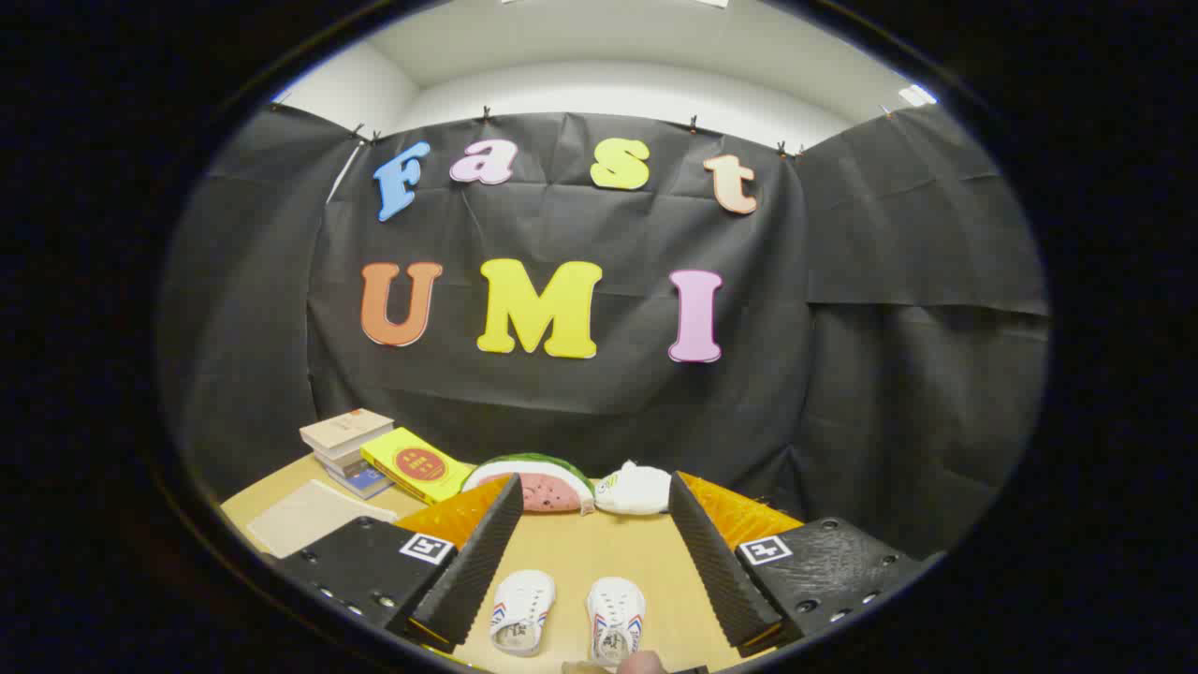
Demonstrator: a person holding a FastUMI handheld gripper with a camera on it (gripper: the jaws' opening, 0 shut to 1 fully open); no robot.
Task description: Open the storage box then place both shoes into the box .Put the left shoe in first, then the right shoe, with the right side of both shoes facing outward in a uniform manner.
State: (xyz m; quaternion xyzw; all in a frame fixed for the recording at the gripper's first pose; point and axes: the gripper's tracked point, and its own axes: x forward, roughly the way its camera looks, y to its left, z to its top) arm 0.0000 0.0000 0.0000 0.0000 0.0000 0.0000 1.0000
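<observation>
Two white shoes are seen on the tan table, lying side by side in the gap between the two fingers of the gripper: the left-hand shoe sits nearer the left finger, the right-hand shoe nearer the right finger, and neither is touched. Which shoe belongs to which foot cannot be told. Beyond the fingertips, a watermelon-slice toy and a white pouch-like object are set against the black cloth wall. To their left, a yellow book is leaned beside a stack of books, and a pale flat sheet is laid on the table. The tongs are held wide apart, released, with nothing gripped.
</observation>
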